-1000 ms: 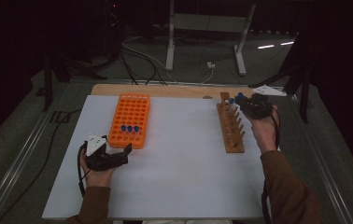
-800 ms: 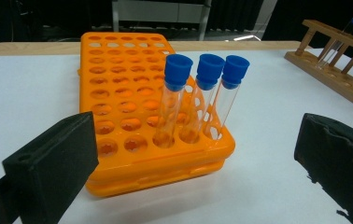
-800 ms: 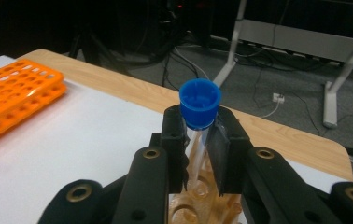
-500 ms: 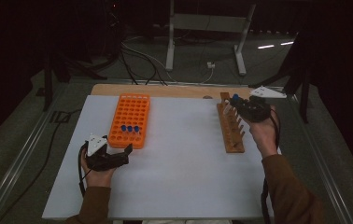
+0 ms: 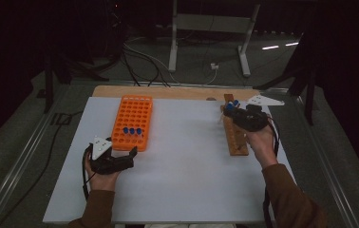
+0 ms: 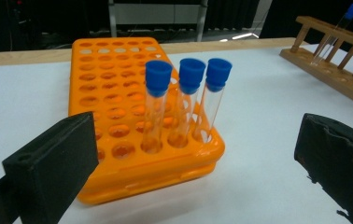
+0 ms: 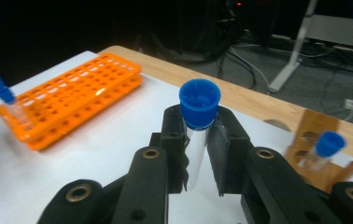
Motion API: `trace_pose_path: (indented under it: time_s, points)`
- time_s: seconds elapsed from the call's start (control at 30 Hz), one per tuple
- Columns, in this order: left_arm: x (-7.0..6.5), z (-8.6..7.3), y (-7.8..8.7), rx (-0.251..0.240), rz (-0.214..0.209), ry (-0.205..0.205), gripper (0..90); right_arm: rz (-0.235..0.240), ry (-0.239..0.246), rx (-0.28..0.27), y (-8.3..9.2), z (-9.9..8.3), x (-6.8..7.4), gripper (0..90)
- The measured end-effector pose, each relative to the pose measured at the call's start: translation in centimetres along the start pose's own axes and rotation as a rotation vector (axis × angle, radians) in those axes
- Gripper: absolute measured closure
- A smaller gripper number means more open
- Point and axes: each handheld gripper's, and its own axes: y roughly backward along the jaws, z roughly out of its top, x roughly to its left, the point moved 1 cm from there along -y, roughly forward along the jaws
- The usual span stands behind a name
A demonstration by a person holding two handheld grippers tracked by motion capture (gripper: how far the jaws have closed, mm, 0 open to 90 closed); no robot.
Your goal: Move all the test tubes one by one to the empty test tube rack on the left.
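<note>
The blue-capped test tube (image 7: 198,135) stands upright between the right gripper (image 7: 201,154) pads; we see them clamped on its glass, just below the cap.

White table (image 5: 182,180) carries orange tube rack (image 5: 131,121) at left, wooden rack (image 5: 235,137) at right

1 camera is looking down from above the near edge; 2 are riding low and close on the grippers, both seeing the orange rack (image 6: 142,121).
</note>
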Motion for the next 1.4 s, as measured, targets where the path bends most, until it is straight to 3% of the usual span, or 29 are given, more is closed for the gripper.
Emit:
trace_pose_path:
  time_s: [0.17,0.37,0.53,0.77,1.4]
  points:
    - [-0.8,0.8,0.1,-0.012,-0.004,-0.034,0.6,0.028,0.006,0.017,-0.2,-0.4,0.6,77.2]
    - [-2.8,2.0,0.4,-0.028,-0.018,-0.096,0.7,0.055,0.023,0.031,-0.1,-0.8,1.4,77.2]
    - [-4.6,2.8,-0.1,-0.034,-0.072,-0.13,0.7,0.081,0.026,0.036,-0.2,-0.9,2.3,77.2]
    - [-6.7,3.6,-2.0,-0.008,-0.125,-0.179,0.7,0.126,0.032,0.047,-0.8,-0.8,3.9,77.1]
    - [-10.9,4.2,-5.0,0.026,-0.22,-0.232,7.1,0.212,0.064,0.102,-2.5,-0.8,8.2,77.1]
